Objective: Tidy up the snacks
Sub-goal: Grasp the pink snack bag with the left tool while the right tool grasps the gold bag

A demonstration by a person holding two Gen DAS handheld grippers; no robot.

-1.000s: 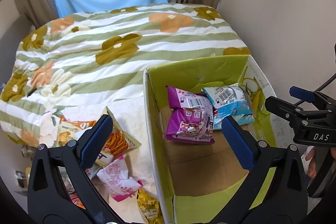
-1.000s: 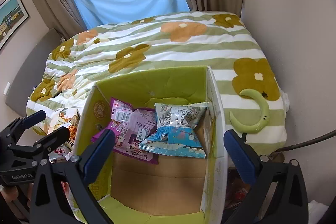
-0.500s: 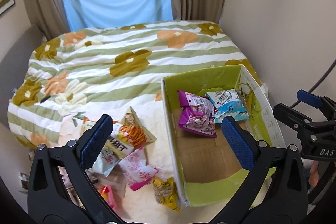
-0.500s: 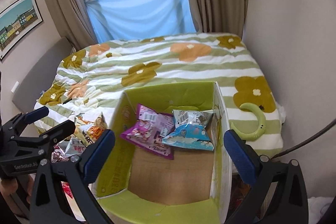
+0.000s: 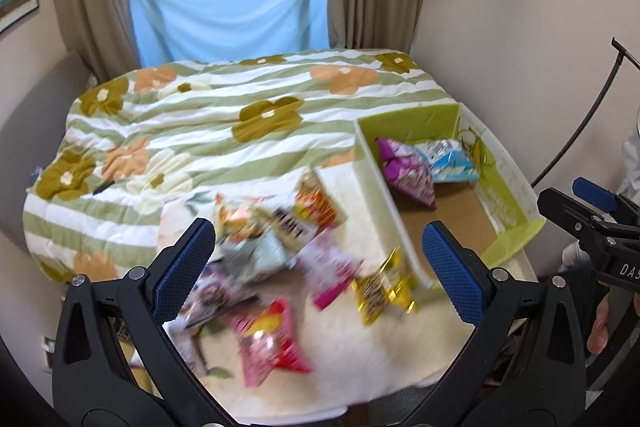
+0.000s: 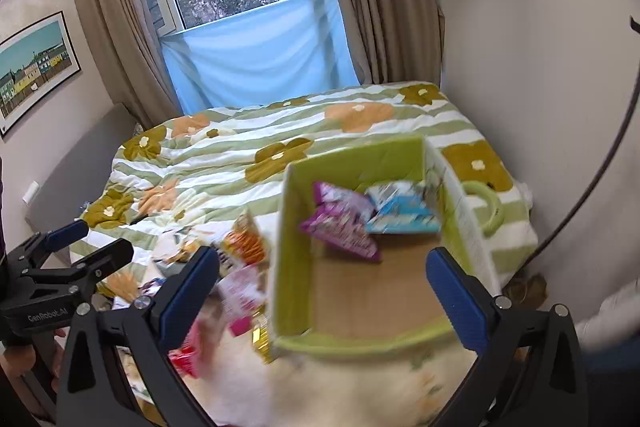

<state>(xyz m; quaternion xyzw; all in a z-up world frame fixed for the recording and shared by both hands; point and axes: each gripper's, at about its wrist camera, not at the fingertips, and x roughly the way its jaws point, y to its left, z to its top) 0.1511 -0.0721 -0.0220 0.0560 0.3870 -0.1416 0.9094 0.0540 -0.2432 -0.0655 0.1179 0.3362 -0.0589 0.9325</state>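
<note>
Left gripper (image 5: 318,263) is hovering at lower centre, jaws apart, nothing in them, over blurred loose snack packets (image 5: 280,259) lying on the bed (image 5: 192,131). Right gripper (image 6: 322,285) is hanging with jaws apart above the green box (image 6: 280,259), which is holding a purple packet (image 6: 340,223) and a blue packet (image 6: 400,211) at centre right.

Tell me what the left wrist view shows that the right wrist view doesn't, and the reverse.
Only the left wrist view shows the loose pile whole, including the red and pink packet nearest the camera and the yellow packet beside the box wall.

Only the right wrist view shows the green crescent-shaped item on the quilt beyond the box, and the framed picture in full.

Both show the green box holding the purple packet and the blue packet, and both grippers, left gripper and right gripper, open and empty.
</note>
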